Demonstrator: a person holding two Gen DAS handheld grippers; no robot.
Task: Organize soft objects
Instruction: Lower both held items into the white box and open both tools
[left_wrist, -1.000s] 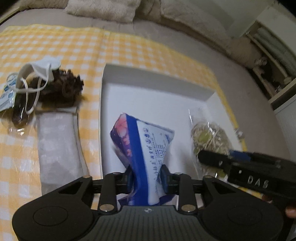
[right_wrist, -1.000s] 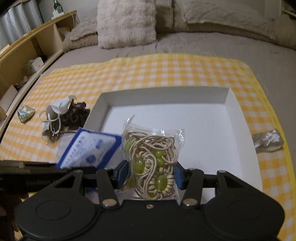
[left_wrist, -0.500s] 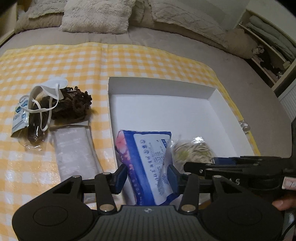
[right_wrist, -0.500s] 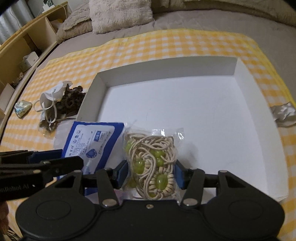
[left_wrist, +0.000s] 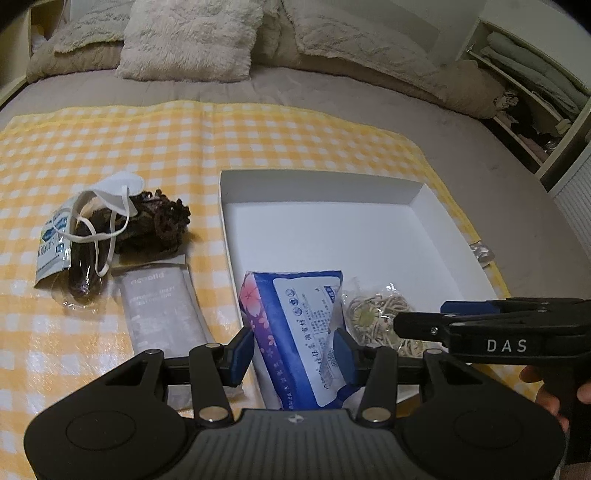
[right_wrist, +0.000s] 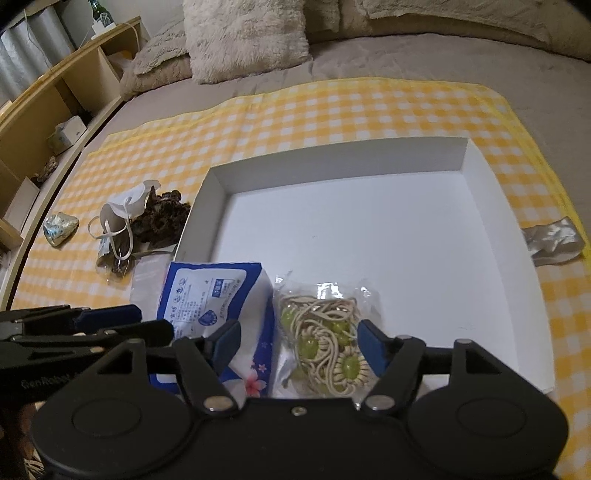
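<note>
A blue tissue pack lies in the near left corner of the white box, between the spread fingers of my left gripper, which is open. A clear bag of beige hair ties with green beads lies beside the tissue pack in the box. My right gripper is open around that bag. The bag also shows in the left wrist view, with the right gripper over it.
On the yellow checked cloth left of the box lie a white face mask, a dark brown bundle, a clear packet and a small foil wrapper. A silver wrapper lies right of the box. Pillows are behind.
Both grippers have opened and let go: the tissue pack and the hair tie bag now rest on the box floor. Both grippers have drawn back a little.
</note>
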